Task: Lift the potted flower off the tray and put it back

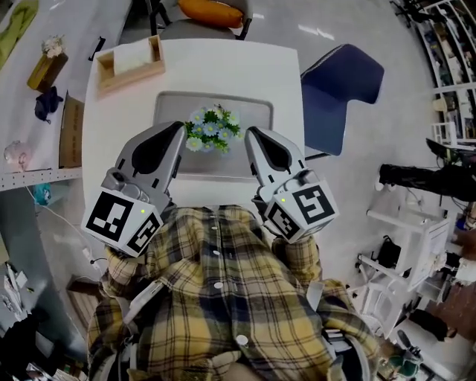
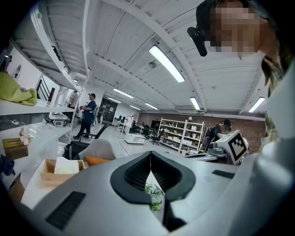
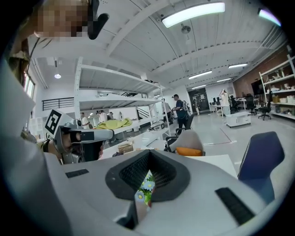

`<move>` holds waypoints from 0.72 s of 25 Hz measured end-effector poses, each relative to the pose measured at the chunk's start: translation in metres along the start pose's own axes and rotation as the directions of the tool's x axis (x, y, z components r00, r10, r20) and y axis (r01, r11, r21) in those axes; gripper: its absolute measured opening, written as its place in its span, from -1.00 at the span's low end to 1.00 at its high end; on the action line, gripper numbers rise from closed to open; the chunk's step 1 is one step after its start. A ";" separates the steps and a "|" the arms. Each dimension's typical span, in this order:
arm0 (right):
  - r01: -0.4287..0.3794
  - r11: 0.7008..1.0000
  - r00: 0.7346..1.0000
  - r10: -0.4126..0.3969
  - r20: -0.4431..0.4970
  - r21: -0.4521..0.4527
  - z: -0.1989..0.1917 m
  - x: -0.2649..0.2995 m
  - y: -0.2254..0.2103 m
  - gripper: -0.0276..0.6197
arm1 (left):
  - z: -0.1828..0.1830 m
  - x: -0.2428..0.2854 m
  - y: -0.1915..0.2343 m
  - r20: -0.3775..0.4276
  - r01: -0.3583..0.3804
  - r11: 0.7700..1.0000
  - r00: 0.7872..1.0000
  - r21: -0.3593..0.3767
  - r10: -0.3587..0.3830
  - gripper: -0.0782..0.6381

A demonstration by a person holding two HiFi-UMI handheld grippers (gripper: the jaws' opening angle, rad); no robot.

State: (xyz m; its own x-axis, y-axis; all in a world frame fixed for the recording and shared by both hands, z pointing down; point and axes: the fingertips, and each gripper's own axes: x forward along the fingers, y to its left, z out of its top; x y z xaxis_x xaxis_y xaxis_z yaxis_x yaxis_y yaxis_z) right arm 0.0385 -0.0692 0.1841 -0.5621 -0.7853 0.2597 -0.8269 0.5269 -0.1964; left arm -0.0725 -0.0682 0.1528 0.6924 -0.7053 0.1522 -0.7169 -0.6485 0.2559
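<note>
The potted flower (image 1: pixel 213 128), small white and blue blooms with green leaves, stands on the grey tray (image 1: pixel 169 106) in the middle of the white table (image 1: pixel 279 71). My left gripper (image 1: pixel 180 129) hovers just left of the flowers, its jaws shut and empty. Just right of the flowers is my right gripper (image 1: pixel 250 133), also shut and empty. Neither touches the plant. In the left gripper view the closed left gripper (image 2: pixel 150 155) shows a sliver of the flower (image 2: pixel 155 197) below its tips. In the right gripper view blooms (image 3: pixel 145 186) peek out under the shut right gripper (image 3: pixel 150 155).
A wooden box (image 1: pixel 131 64) holding white paper sits at the table's far left corner. A blue chair (image 1: pixel 339 94) stands to the right, and a chair with an orange cushion (image 1: pixel 210 11) behind the table. A cardboard box (image 1: pixel 71 131) lies on the shelf at left.
</note>
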 end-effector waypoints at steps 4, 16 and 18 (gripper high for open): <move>0.022 1.000 1.000 -0.022 0.011 -0.002 0.001 0.003 0.001 -0.92 | -0.002 0.002 0.009 -0.009 0.019 1.000 1.000 0.003 -0.019 -0.75; -0.002 0.999 0.997 0.006 -0.073 0.047 -0.030 0.013 0.001 -0.91 | -0.038 0.007 0.024 -0.102 0.070 0.997 0.992 -0.035 -0.073 -0.56; -0.003 0.998 0.996 0.008 -0.087 0.056 -0.037 0.015 -0.003 -0.91 | -0.044 0.009 0.026 -0.116 0.078 0.996 0.990 -0.035 -0.081 -0.49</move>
State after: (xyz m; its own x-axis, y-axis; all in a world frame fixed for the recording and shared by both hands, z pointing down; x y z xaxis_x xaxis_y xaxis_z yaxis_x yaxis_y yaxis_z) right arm 0.0322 -0.0704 0.2231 -0.5677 -0.7500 0.3395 -0.8231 0.5102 -0.2495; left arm -0.0808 -0.0785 0.2032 0.7532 -0.6122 0.2406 -0.6575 -0.6910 0.3003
